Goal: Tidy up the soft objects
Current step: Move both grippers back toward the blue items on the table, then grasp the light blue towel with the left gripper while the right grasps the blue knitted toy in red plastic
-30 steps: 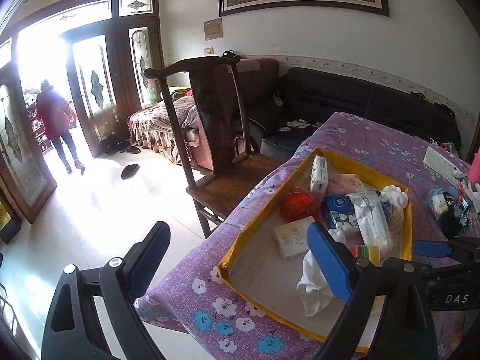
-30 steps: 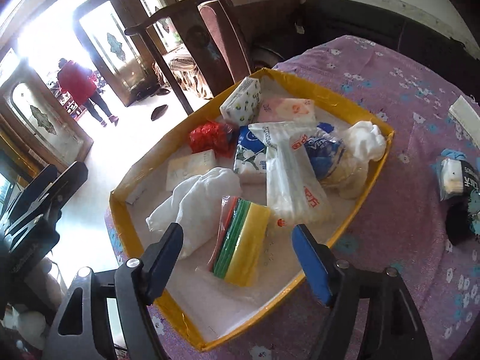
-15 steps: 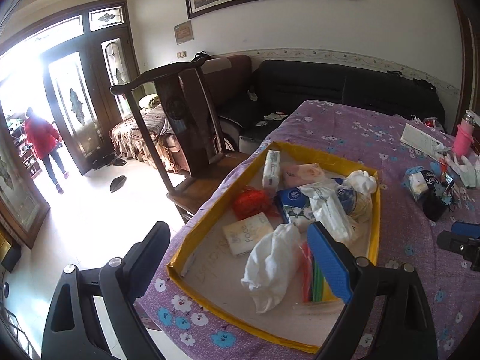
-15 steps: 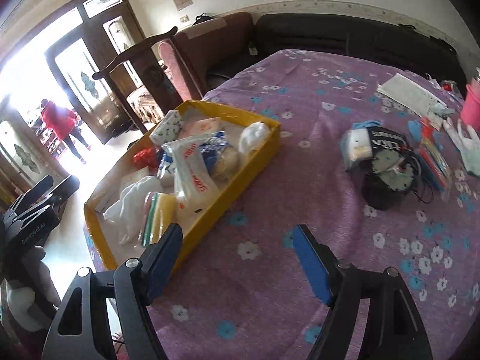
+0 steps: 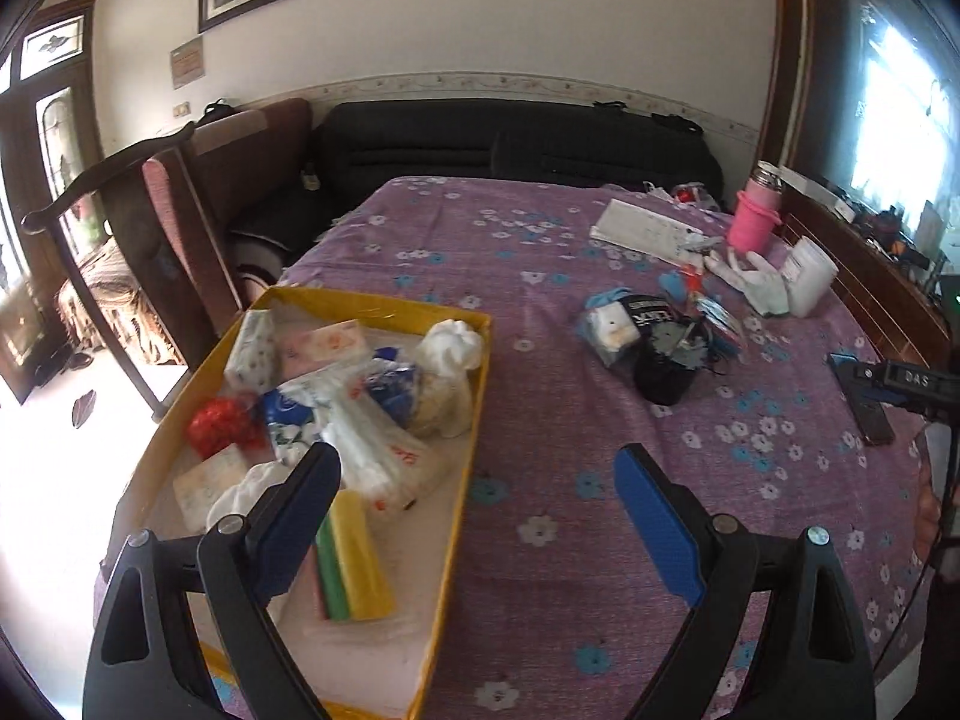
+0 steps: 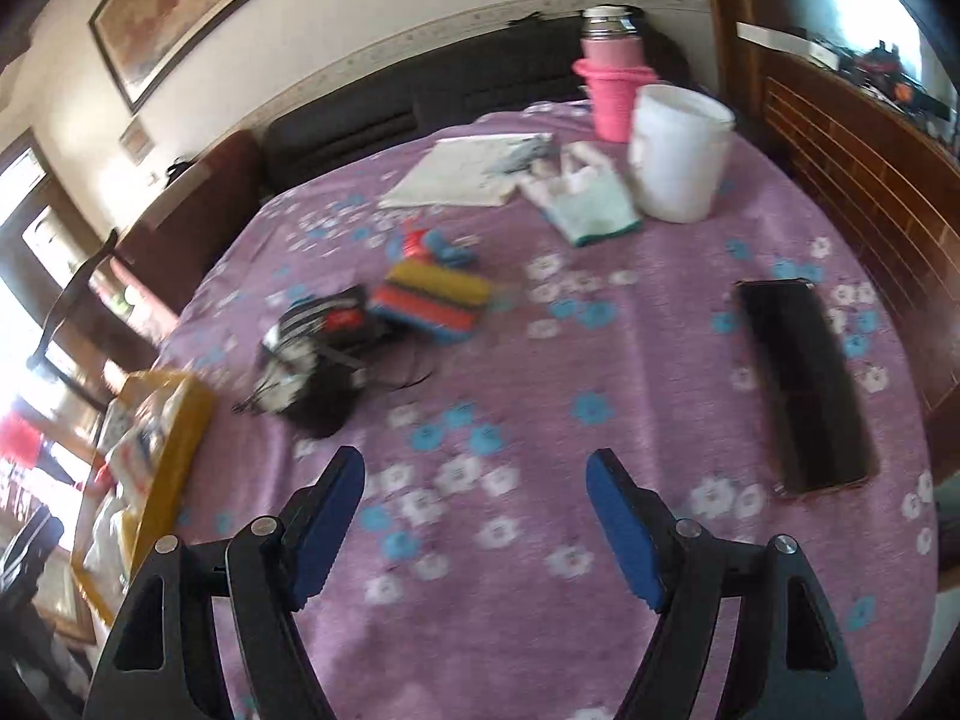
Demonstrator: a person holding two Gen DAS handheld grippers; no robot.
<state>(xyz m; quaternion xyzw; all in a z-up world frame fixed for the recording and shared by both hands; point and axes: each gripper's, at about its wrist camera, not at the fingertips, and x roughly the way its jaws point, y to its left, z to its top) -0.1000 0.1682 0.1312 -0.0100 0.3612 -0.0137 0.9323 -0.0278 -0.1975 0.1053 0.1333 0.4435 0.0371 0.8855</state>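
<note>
Left gripper (image 5: 477, 516), right gripper (image 6: 474, 516): both wide open, empty. Risk: snagging black tangled bundle (image 6: 312, 354) cords, dragging neighbouring sponge (image 6: 435, 297).

One yellow tray (image 5: 462, 438) sits on the bench, holding one red mesh ball (image 5: 219, 423), one white cloth bundle (image 5: 450, 342), one pack of coloured bags (image 5: 351, 558) and three tissue packs that can be made out (others are too jumbled to count). Outside it: one pink bottle (image 6: 612, 90), one white tub (image 6: 678, 150), one glove (image 6: 582, 198), one striped sponge (image 6: 435, 297), one dark phone (image 6: 804, 384).
</note>
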